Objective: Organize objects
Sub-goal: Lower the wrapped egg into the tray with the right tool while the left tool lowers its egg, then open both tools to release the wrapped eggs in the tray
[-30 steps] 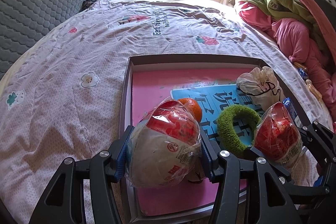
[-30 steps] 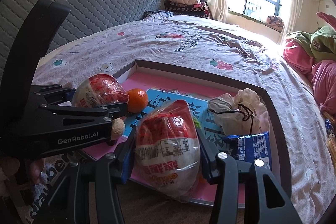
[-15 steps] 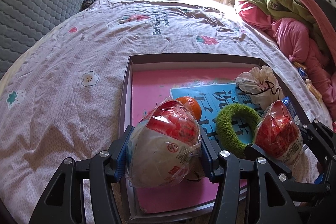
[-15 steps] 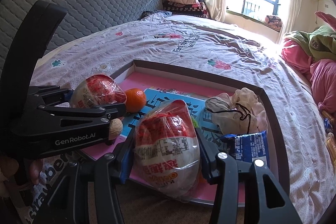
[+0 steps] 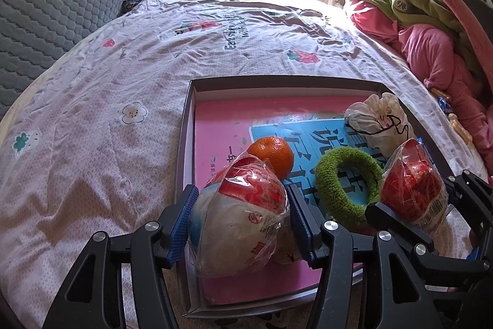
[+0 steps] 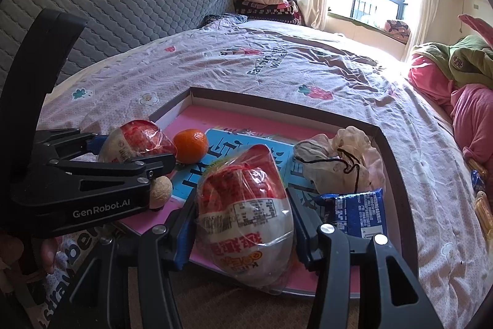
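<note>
We see our left tongs (image 5: 240, 218) clamped on a plastic-wrapped red-and-white bun (image 5: 238, 221) over the shallow pink-floored tray (image 5: 222, 119) on the bed; our right tongs (image 6: 243, 224) grip another wrapped bun (image 6: 246, 215) over the tray's near edge.

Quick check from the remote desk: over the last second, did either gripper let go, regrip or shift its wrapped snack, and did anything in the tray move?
Nothing visibly changed. The left gripper stays clamped on its wrapped snack, the right gripper on the other wrapped snack, both over the tray. The orange, green ring, drawstring pouch and blue packet lie as before.
</note>
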Available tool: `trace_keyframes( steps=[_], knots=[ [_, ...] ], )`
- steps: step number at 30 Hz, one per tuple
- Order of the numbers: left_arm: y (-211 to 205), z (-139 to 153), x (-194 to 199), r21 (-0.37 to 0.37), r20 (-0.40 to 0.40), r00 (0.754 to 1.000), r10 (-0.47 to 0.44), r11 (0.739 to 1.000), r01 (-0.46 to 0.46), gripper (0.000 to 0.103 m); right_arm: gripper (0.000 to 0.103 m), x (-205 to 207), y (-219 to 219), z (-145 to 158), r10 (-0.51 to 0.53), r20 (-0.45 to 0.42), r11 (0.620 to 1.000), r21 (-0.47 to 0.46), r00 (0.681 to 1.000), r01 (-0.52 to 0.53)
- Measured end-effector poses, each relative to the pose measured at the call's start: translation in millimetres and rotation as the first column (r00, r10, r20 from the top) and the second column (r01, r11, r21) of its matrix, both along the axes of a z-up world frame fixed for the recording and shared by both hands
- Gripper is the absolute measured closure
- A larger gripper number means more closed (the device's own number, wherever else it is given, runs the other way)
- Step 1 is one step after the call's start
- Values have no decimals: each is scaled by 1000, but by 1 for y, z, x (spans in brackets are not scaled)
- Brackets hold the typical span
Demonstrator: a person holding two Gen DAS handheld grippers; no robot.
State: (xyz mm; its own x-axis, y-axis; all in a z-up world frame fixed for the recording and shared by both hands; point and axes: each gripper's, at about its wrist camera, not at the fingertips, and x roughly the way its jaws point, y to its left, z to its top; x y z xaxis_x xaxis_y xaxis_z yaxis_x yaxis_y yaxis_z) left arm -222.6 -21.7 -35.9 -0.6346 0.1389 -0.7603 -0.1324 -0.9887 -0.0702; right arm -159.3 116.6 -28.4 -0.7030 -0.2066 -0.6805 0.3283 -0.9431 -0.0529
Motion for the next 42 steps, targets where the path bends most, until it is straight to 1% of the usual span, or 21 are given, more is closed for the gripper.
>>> trace_keyframes(
  steps=[8, 12, 17, 21, 25, 29, 34, 37, 39, 42],
  knots=[
    [-1, 1, 3, 2, 2, 1000, 0, 1000, 0, 43, 48, -1, 3, 3, -15, -4, 1000, 2, 1000, 15],
    [-4, 1, 7, 2, 3, 1000, 3, 1000, -3, 43, 43, -2, 2, 3, -22, -3, 1000, 5, 1000, 22],
    [-5, 4, 8, 3, 3, 1000, 5, 1000, -5, 43, 42, 0, 3, 5, -24, -4, 1000, 6, 1000, 24],
    [-6, 6, 11, 5, 0, 1000, 6, 1000, -6, 43, 37, 1, 6, 9, -29, -7, 1000, -4, 1000, 29],
    [-7, 9, 12, 8, -3, 1000, 7, 1000, -7, 43, 37, 0, 10, 13, -40, -12, 999, -9, 999, 40],
    [-7, 11, 14, 14, -5, 1000, 5, 1000, -5, 39, 37, 0, 13, 16, -46, -15, 999, -15, 999, 45],
    [-8, 13, 13, 15, -10, 1000, 13, 1000, -13, 38, 36, -1, 15, 18, -50, -16, 999, -18, 999, 50],
    [-6, 17, 11, 16, -14, 1000, 10, 1000, -9, 38, 35, -2, 16, 18, -51, -17, 999, -18, 999, 50],
    [-4, 19, 9, 15, -18, 1000, 6, 1000, -6, 38, 32, -3, 17, 19, -55, -20, 998, -16, 998, 55],
    [-2, 21, 8, 17, -26, 1000, 5, 1000, -4, 38, 31, -6, 19, 20, -59, -24, 998, -23, 998, 59]
  ],
)
